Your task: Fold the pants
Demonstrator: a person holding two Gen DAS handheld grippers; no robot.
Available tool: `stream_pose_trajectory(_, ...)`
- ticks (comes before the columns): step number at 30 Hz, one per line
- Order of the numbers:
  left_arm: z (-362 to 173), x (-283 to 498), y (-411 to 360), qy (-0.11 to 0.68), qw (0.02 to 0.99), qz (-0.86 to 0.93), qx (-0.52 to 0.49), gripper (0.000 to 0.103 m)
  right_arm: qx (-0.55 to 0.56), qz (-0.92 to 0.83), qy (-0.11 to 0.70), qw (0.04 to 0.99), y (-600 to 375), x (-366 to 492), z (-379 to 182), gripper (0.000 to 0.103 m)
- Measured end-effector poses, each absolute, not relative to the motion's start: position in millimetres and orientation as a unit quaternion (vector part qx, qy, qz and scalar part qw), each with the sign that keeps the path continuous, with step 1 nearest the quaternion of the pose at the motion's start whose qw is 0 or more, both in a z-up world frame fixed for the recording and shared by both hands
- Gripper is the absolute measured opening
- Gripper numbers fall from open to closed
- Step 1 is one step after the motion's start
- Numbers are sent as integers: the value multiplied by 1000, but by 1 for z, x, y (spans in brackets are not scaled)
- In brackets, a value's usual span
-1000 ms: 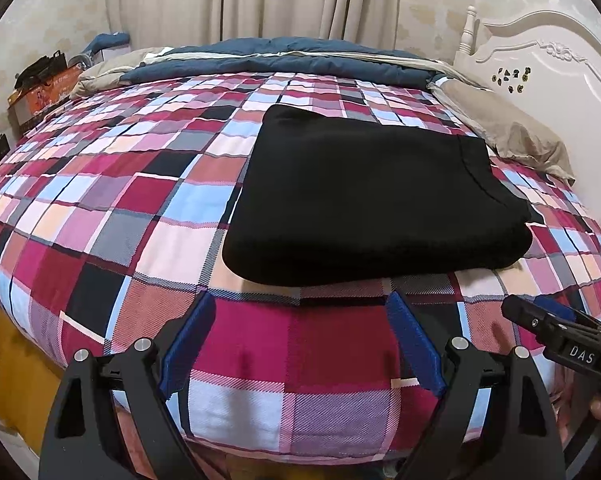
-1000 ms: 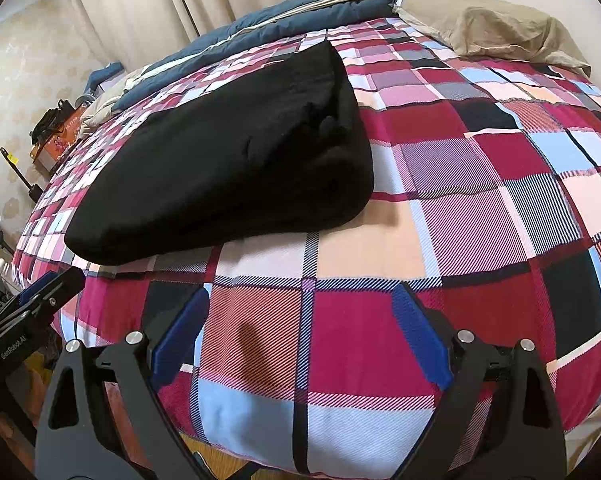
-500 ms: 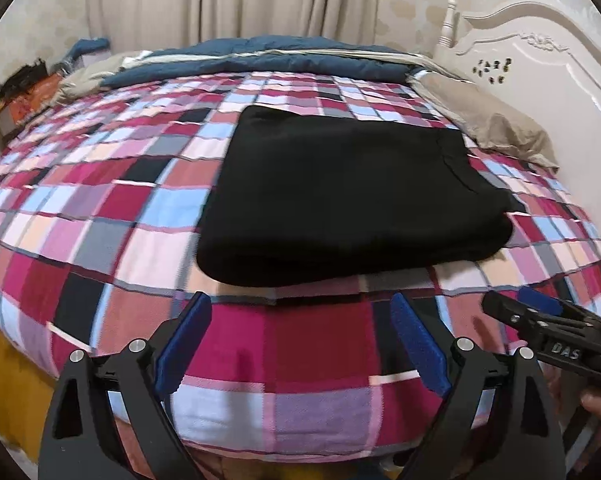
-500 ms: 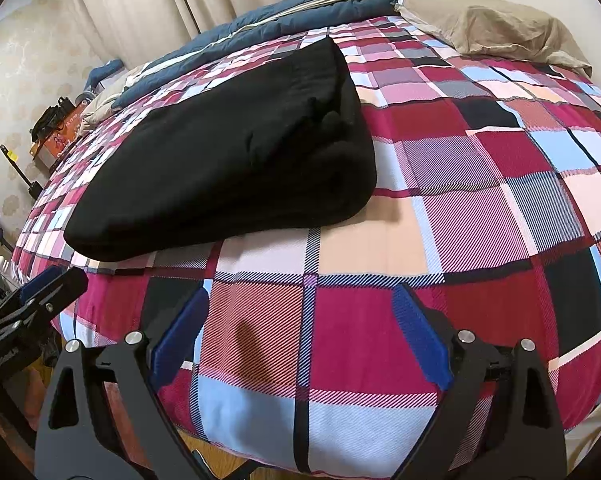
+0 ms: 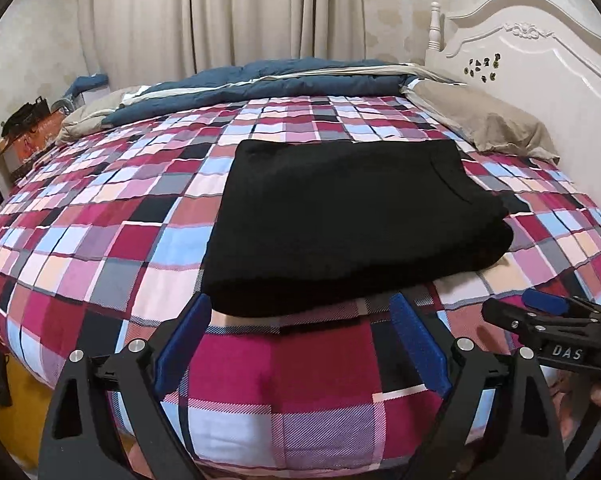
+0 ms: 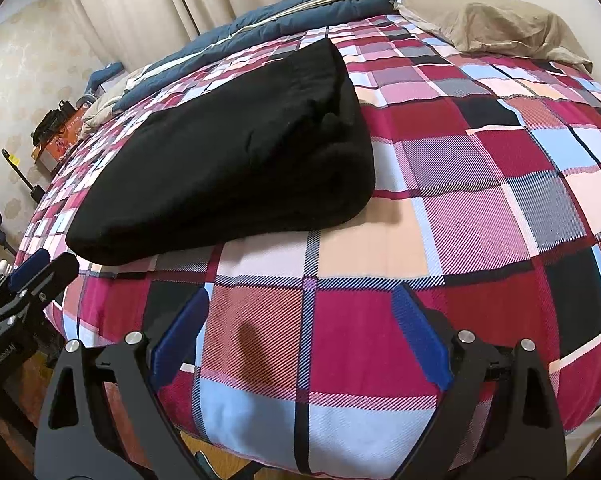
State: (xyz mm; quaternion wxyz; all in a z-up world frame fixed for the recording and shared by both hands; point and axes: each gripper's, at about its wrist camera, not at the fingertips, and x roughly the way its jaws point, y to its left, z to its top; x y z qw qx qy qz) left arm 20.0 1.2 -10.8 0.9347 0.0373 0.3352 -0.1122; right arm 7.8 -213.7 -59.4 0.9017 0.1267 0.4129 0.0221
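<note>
The black pants [image 5: 348, 220] lie folded into a thick rectangle on the plaid bedspread [image 5: 100, 240]; they also show in the right wrist view [image 6: 236, 160]. My left gripper [image 5: 300, 336] is open and empty, just short of the pants' near edge. My right gripper [image 6: 300, 328] is open and empty over the bed's near edge, to the right of the pants. The right gripper also shows at the right of the left wrist view [image 5: 548, 320], and the left gripper at the left of the right wrist view [image 6: 40, 272].
A blue duvet [image 5: 280, 80] is bunched along the far side of the bed. A beige pillow [image 5: 484, 120] lies by the white headboard [image 5: 540, 60]. Curtains [image 5: 220, 12] hang behind. A cluttered nightstand [image 5: 24, 128] stands at the far left.
The left gripper has turned and tilted, so the pants sit more centred and a little closer. The right gripper has barely moved. Both stay open.
</note>
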Motion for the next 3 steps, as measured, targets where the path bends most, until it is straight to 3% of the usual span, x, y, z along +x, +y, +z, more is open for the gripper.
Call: stream_pose_trajectory(3,-10,24,5,336,935,-108,30,90,127,23,414,901,-214,9,-59,93)
